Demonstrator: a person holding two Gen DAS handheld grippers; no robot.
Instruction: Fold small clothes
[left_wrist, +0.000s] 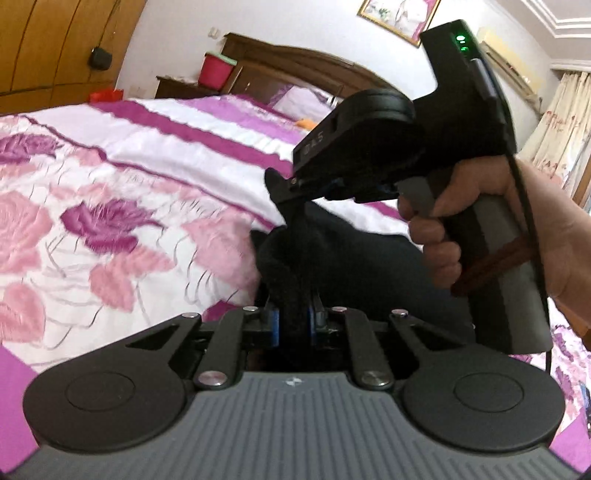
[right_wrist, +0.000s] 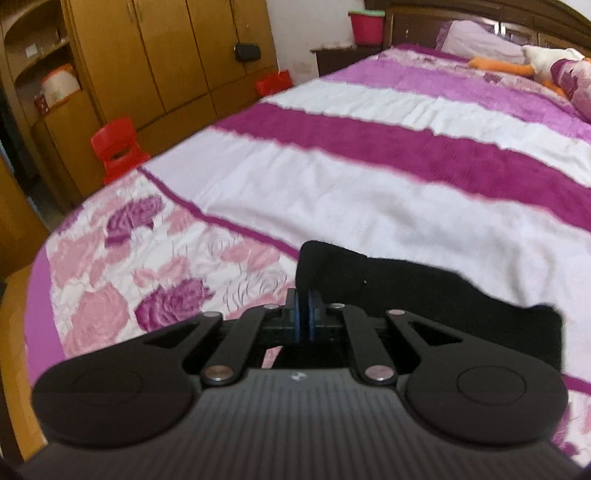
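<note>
A small black garment (left_wrist: 354, 254) hangs over the pink and purple bed cover (left_wrist: 122, 206). My left gripper (left_wrist: 294, 314) is shut on a bunched fold of it, and the cloth rises from between the blue pads. The right gripper's body (left_wrist: 406, 144), held in a hand, is just beyond and above, with its tip down at the same cloth. In the right wrist view the right gripper (right_wrist: 303, 314) is shut on the near edge of the black garment (right_wrist: 406, 291), which spreads to the right over the bed cover (right_wrist: 332, 177).
A wooden wardrobe (right_wrist: 155, 55) and a red plastic chair (right_wrist: 118, 147) stand left of the bed. A red bucket (right_wrist: 367, 24) sits on the nightstand by the headboard. A pillow and a stuffed toy (right_wrist: 532, 62) lie at the bed's head. Curtains (left_wrist: 557, 122) hang at the right.
</note>
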